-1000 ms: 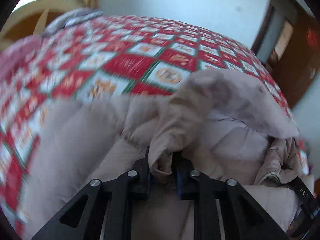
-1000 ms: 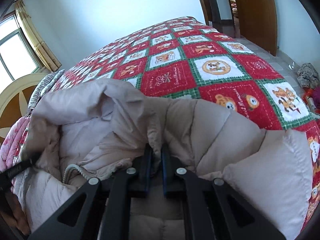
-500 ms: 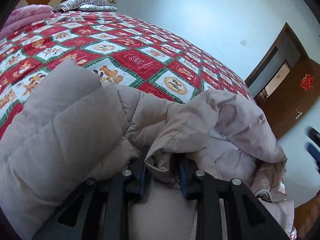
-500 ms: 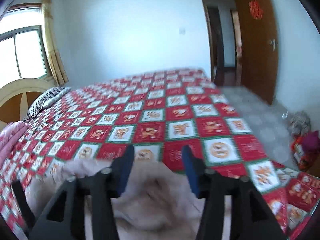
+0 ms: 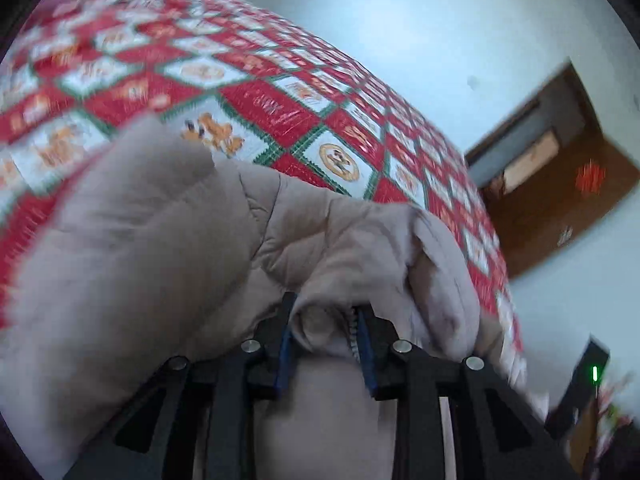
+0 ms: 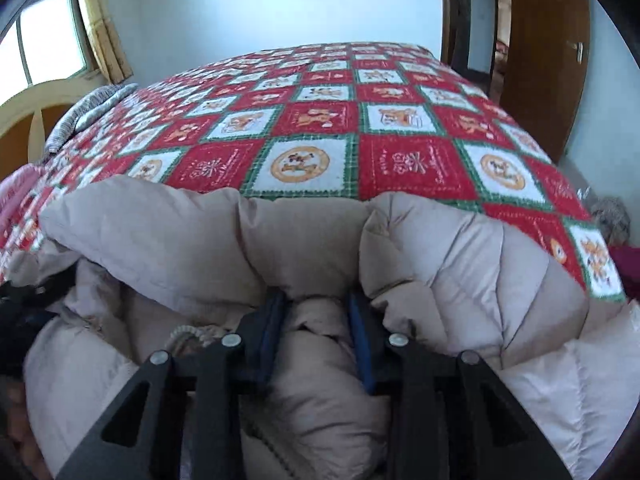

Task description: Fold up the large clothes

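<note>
Red and white squares with little animal pictures cover the bed quilt [image 6: 312, 128], which fills most of both views. At the upper left of the right wrist view sits a window [image 6: 44, 40] with a yellow curtain [image 6: 100, 28], and a brown door [image 6: 548, 52] stands at the upper right.

Low in both views lies the big beige puffer jacket [image 6: 460, 256], bunched up on the near part of the bed.

At the bottom middle of the left wrist view, the left gripper [image 5: 325, 330] has its jaws set narrow, pinching a roll of jacket cloth with the zipper [image 5: 352, 332] edge in it. These jaws have just been opening a little, but the cloth looks pressed between them.

At the bottom middle of the right wrist view, the right gripper [image 6: 316, 326] has just been closing its jaws. They stand narrow with a puffy fold of the jacket between them, and the blue pads look tight against it.

I think the jacket will feel soft, squishy and light, but big and floppy. Its smooth cloth may slip, and the puffy parts squash and spring back. A good place to hold is a firm edge, like the zipper seam or the hem, not a fat puffy part.
</note>
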Motion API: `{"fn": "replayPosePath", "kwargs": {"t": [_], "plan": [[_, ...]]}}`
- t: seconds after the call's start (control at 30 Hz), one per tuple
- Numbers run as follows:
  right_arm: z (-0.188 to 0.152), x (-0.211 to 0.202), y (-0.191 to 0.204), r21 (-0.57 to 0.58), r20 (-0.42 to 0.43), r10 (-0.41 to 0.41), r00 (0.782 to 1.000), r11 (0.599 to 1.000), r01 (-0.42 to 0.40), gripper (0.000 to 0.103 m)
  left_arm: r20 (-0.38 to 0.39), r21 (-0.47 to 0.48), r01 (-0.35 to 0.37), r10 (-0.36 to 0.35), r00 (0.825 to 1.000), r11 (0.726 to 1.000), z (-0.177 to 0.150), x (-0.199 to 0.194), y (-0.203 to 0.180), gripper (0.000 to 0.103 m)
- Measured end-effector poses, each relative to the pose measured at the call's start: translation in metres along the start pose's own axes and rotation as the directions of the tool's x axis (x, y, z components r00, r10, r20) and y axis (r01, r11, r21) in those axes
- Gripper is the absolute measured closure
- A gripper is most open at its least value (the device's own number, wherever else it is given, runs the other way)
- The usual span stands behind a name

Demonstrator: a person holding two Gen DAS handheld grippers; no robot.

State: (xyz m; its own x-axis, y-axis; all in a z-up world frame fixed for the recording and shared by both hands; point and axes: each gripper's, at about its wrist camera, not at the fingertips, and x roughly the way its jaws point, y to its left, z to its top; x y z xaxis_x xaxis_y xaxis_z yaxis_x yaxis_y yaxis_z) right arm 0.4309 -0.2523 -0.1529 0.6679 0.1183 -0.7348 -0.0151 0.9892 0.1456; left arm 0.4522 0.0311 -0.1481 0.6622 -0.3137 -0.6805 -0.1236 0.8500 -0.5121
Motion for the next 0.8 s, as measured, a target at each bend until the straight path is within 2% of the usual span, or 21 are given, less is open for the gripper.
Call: {"fn": "replayPosePath", "kwargs": {"t": [0.07, 0.13, 0.27, 0.33, 0.4, 0.47, 0.53, 0.57, 0.6, 0.63, 0.8], "plan": [[-0.002, -0.002, -0.006, 0.024, 0.007, 0.03, 1.0, 0.999, -0.03, 0.067, 0.013, 0.077, -0.035, 0.034, 0.999, 0.996, -0.004, -0.025, -0.007, 0.072], [-0.002, -0.001, -0.006, 0.025, 0.012, 0.031, 0.999, 0.999, -0.032, 0.067, 0.05, 0.151, -0.037, 0.03, 0.998, 0.988, -0.003, -0.046, -0.02, 0.072], [0.003, 0.001, -0.002, 0.013, 0.019, 0.015, 1.0, 1.0, -0.015, 0.067, 0.1, 0.301, 0.045, -0.078, 0.992, 0.953, 0.025, -0.052, -0.076, 0.07], [0.002, 0.0, -0.001, 0.011, 0.025, 0.012, 1.0, 1.0, -0.012, 0.067, 0.101, 0.365, 0.079, -0.124, 0.987, 0.928, 0.038, -0.035, -0.102, 0.053], [0.001, -0.001, -0.001, 0.01, 0.029, 0.01, 1.0, 1.0, -0.01, 0.067, 0.102, 0.403, 0.027, -0.074, 0.992, 0.915, 0.045, -0.005, -0.114, 0.052], [0.001, -0.001, -0.002, 0.012, 0.032, 0.014, 0.999, 1.0, -0.014, 0.067, 0.052, 0.429, -0.075, 0.058, 0.997, 0.9, 0.041, 0.039, -0.109, 0.052], [0.001, -0.001, -0.003, 0.015, 0.035, 0.024, 0.999, 1.0, -0.025, 0.067, -0.007, 0.446, -0.14, 0.16, 0.987, 0.884, 0.023, 0.074, -0.084, 0.052], [0.001, -0.003, -0.004, 0.017, 0.045, 0.046, 0.998, 0.999, -0.046, 0.064, -0.023, 0.43, -0.108, 0.13, 0.991, 0.897, 0.015, 0.077, -0.072, 0.052], [0.001, -0.004, -0.004, 0.017, 0.049, 0.051, 0.998, 0.999, -0.052, 0.064, -0.009, 0.385, -0.066, 0.076, 0.997, 0.92, 0.012, 0.073, -0.059, 0.052], [0.001, -0.004, -0.003, 0.016, 0.046, 0.05, 0.998, 0.999, -0.051, 0.064, -0.006, 0.372, -0.061, 0.069, 0.998, 0.926, 0.013, 0.072, -0.056, 0.052], [0.004, -0.009, -0.002, 0.018, 0.03, 0.046, 0.998, 0.999, -0.047, 0.063, 0.003, 0.424, -0.121, 0.132, 0.991, 0.897, 0.008, 0.08, -0.061, 0.052]]}}
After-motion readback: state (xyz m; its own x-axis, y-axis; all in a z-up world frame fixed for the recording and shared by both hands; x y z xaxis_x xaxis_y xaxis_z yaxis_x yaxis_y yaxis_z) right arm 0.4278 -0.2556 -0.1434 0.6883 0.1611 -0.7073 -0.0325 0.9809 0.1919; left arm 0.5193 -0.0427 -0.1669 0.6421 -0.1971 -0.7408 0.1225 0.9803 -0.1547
